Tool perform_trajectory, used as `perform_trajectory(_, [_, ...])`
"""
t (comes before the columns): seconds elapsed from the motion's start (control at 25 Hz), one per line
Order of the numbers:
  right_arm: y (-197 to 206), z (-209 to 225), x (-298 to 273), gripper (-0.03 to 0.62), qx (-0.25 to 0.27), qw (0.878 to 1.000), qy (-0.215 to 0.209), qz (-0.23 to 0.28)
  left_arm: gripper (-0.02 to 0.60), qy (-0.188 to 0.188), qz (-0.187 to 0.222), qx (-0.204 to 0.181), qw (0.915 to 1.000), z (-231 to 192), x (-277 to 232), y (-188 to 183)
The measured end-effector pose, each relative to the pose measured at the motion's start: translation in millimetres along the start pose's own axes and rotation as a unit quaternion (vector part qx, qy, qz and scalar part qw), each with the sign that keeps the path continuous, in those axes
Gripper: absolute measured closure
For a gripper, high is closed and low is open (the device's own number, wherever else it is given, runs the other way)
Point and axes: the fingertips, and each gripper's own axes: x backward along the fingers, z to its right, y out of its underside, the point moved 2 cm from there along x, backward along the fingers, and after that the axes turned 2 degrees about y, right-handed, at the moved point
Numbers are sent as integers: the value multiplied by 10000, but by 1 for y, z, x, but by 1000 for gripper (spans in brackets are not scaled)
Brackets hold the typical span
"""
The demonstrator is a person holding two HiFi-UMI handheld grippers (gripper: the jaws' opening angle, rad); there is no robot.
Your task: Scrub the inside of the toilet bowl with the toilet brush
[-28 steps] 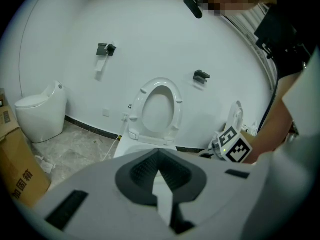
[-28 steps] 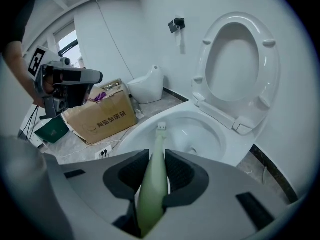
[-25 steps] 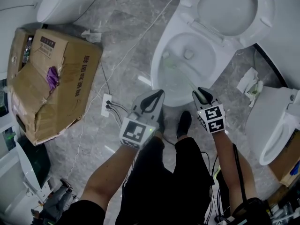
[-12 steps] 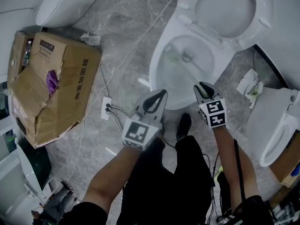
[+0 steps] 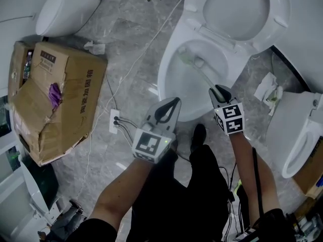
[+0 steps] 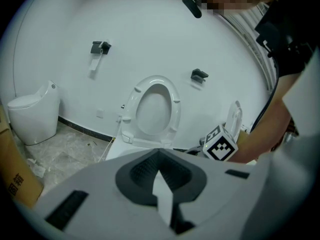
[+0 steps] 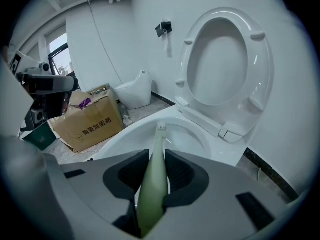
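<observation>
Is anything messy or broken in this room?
Yes. The cardboard box on the left is dented, with its top flaps torn open. Crumpled paper lies on the floor right of the toilet, and a loose white cable trails across it.

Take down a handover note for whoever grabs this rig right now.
Right gripper: shut on the brush, by its handle.
Left gripper: shut, empty, held beside the bowl's near rim.
Brush head is down inside the bowl, at its far left wall; seat is up.
Done: brush gripped and in the bowl.
Left: scrub all round the inside; how much is already covered cannot be told.
</observation>
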Motion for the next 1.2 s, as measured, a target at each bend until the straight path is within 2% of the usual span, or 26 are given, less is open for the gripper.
perform_trajectory(0.28, [-1, 13, -4, 488, -77, 9999, 131, 11, 572, 113, -14, -161, 9998, -2, -6, 2])
perform_trajectory(0.72, [5, 33, -1, 488, -267, 9991, 318, 45, 572, 164, -49, -227, 9996, 1, -14, 2])
perform_trajectory(1.04, [13, 49, 6, 488, -334, 9985, 439, 33, 571, 132, -43, -110, 9998, 9, -21, -3])
perform_trajectory(1.2, [16, 56, 11, 488, -349, 9982, 497, 18, 572, 191, -69, -202, 9996, 12, -24, -2])
